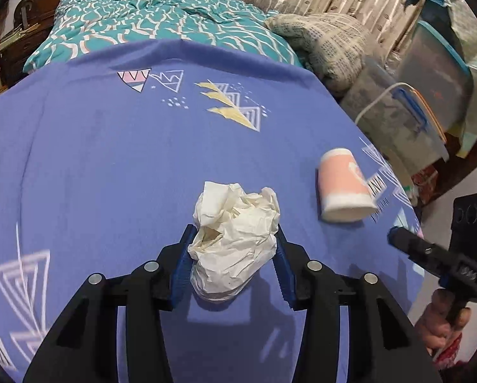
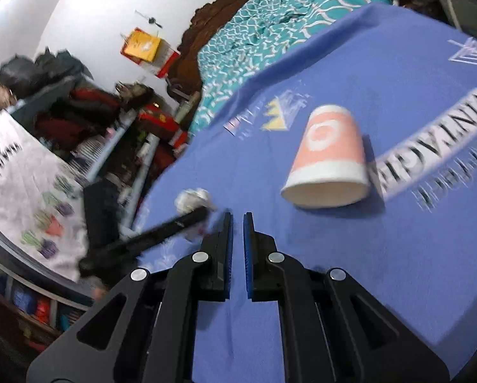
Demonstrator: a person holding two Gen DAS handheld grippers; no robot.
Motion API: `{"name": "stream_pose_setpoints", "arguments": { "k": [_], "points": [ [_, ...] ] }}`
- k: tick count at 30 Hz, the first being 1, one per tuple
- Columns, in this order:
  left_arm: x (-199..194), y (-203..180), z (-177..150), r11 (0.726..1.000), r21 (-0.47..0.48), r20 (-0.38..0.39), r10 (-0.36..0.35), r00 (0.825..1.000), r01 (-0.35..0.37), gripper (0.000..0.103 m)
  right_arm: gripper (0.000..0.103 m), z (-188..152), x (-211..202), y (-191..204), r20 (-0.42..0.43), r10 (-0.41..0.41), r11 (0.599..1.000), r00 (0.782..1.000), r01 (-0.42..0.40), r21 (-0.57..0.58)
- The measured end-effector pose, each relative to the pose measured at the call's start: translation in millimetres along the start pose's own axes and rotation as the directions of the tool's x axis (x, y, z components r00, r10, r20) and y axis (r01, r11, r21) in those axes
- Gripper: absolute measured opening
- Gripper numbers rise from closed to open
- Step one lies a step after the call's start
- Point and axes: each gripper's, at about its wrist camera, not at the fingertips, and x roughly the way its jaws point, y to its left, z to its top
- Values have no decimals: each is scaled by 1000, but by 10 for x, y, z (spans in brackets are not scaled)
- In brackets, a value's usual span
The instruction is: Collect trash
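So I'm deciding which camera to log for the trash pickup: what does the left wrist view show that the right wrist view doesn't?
Only the left wrist view shows the left gripper closed on the crumpled paper, plus storage bins beside the bed. Only the right wrist view shows the right gripper nearly shut and empty, a cluttered shelf and the white wall. Both show the pink paper cup lying on its side on the purple sheet, and the teal bedspread.

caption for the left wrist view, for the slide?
Left tongs closed on a crumpled paper wad above the blue sheet; an upside-down pink paper cup sits to the right.
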Motion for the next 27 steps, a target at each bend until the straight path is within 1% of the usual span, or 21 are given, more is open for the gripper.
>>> {"name": "stream_pose_setpoints", "arguments": {
  "k": [1,3,5,6,7,8,9,10,11,13,14,16,18,22,24,26,27],
  "points": [
    [-25,-35,-37,1000,10,2,5,1000,-5,45,12,-54,-62,-58,17,-34,999,999,34,11],
    [-33,-91,-71,999,29,0,18,1000,-18,46,12,-98,-171,-185,45,-36,998,998,33,51],
    [2,-144,-80,999,35,-13,20,1000,-20,47,12,-113,-272,-335,77,-58,993,995,49,110],
    [24,-161,-71,999,34,-20,19,1000,-18,47,19,-108,-308,-391,95,-77,989,993,64,133],
    [60,-192,-69,999,31,-27,19,999,-18,48,47,-97,-350,-454,114,-94,984,989,75,160],
    [85,-208,-60,999,30,-30,22,999,-21,48,68,-94,-379,-481,126,-98,982,987,75,174],
    [113,-235,-57,999,31,-34,24,999,-23,49,96,-91,-412,-501,150,-105,979,983,76,187],
    [130,-247,-55,999,31,-35,26,999,-25,49,95,-84,-435,-523,167,-111,979,980,79,186],
    [151,-261,-61,999,32,-36,30,999,-29,49,93,-54,-422,-518,160,-118,981,980,90,172],
    [187,-260,-75,999,32,-42,34,999,-33,50,85,32,-367,-508,147,-119,985,982,97,145],
    [207,-249,-88,999,31,-47,37,998,-36,50,83,69,-344,-526,142,-123,985,982,103,141],
    [244,-210,-103,999,26,-59,40,997,-39,50,73,191,-255,-596,124,-124,984,984,106,143],
    [260,-153,-137,999,13,-61,31,998,-30,51,70,329,-138,-693,106,-117,981,988,98,169],
    [241,-140,-165,999,19,-52,29,998,-28,51,65,513,140,-838,49,-53,970,997,40,239],
    [244,-157,-175,999,25,-48,36,998,-35,51,63,553,282,-757,24,-45,976,999,39,212],
    [247,-181,-185,998,35,-44,49,998,-48,51,56,528,415,-660,-13,-30,982,999,31,187],
    [249,-196,-190,997,43,-41,58,997,-57,51,48,495,491,-596,-39,-23,986,999,29,166]
  ]
}}
